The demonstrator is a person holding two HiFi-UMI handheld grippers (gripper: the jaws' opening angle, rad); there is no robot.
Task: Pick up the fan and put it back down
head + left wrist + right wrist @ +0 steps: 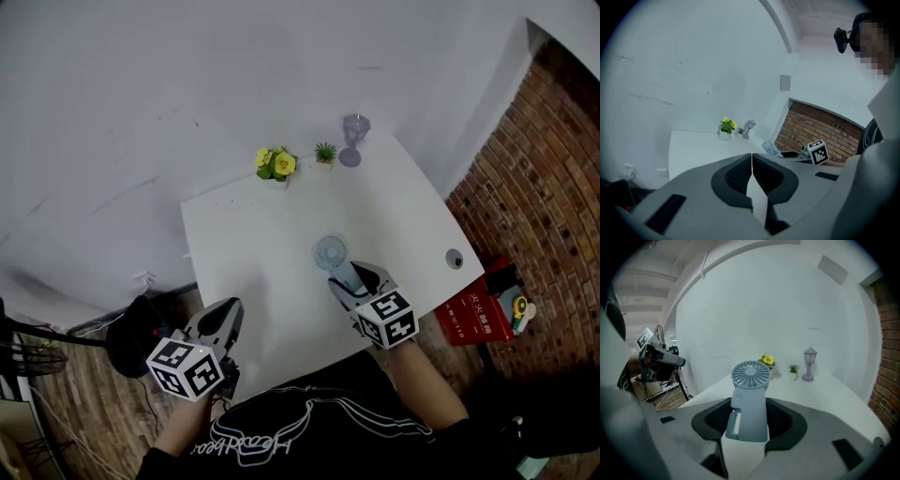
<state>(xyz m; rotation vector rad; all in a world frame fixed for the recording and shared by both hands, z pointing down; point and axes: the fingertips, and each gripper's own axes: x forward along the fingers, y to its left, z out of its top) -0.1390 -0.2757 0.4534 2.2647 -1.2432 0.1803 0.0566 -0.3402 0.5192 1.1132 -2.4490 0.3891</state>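
Gripping small pale-blue plastic handheld fan (750, 394) by its handle, right hand-held gripper (750, 422) holds it above white tabletop (253, 234). Pick-up looks done; set-down remains. Left hand-held gripper (752, 174) closed, empty.

This looks like a staged studio room, not a lived-in home. A bare white desk (272, 253) stands against a plain white wall (187, 84). A brick wall (544, 159) runs along the right, and the floor (84, 412) is wood plank. Only small props dress the desk: a flower (276, 165) in a pot, a tiny plant (325, 153) and a toy lamp (353, 141). A black stand (66, 337) sits at the left. A red box (475, 316) lies on the floor at the right.
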